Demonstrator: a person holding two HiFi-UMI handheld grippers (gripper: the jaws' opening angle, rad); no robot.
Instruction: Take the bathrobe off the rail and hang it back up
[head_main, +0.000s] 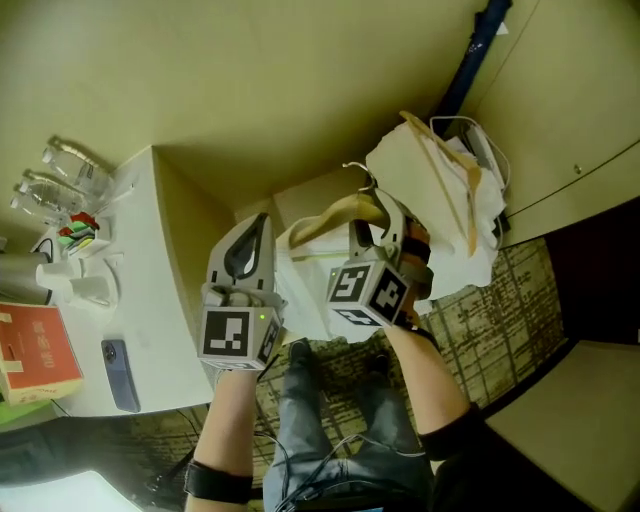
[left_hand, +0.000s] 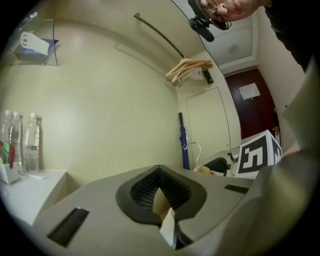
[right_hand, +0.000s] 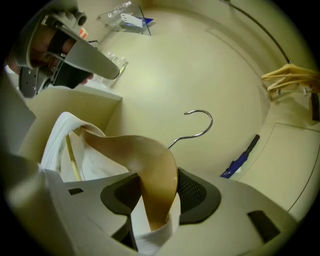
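left claw (left_hand: 161, 196): closed | hangers (left_hand: 189, 69) on rail (left_hand: 157, 32) | bottles (left_hand: 20, 142) left | umbrella (left_hand: 183, 145) in corner

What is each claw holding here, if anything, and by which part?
The right claw grips the hanger by one wooden arm, with bathrobe fabric pinched alongside. The left claw is shut; whether it pinches anything cannot be told.

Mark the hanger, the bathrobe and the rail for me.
hanger (right_hand: 152, 165), right gripper view, on its wooden arm above the jaws.
bathrobe (right_hand: 52, 142), right gripper view, on the white collar fold.
rail (left_hand: 159, 35), left gripper view, middle of the bar.
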